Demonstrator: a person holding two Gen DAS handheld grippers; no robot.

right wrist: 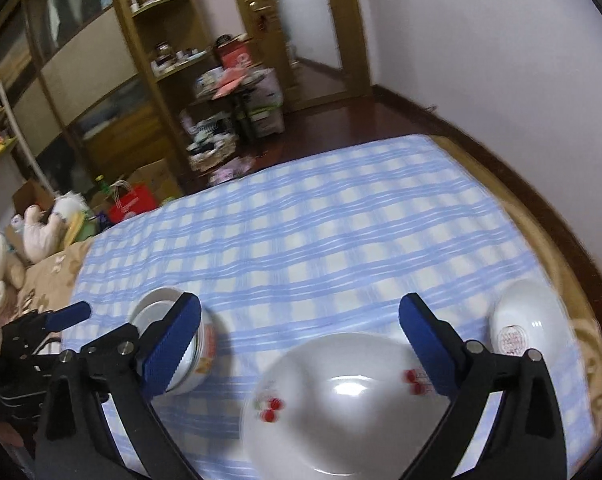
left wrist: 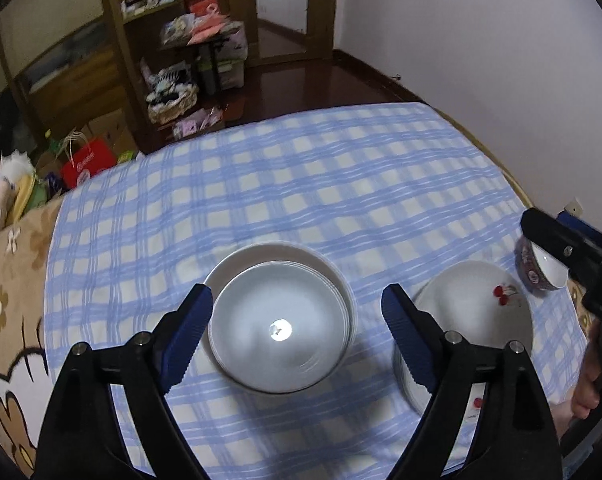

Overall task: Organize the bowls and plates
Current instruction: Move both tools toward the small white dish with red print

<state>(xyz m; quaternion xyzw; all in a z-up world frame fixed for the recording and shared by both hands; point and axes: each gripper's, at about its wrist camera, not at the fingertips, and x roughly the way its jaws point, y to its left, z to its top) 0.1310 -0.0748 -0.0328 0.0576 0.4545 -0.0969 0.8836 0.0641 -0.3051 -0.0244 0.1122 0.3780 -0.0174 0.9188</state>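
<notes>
We cannot read any words or numbers here. The red paper bag with white string handles (left wrist: 88, 161) at ten o'clock has a white round mark and white letters on its side, but they are too small and blurry for us to read. The small white bowl with a dark patterned outside (right wrist: 525, 325) at three o'clock has a round red stamp inside it, and we cannot make out its marks. The red box on the wooden shelf (left wrist: 206, 7) at twelve o'clock has a pale squiggle on it, and we cannot tell what it says.
</notes>
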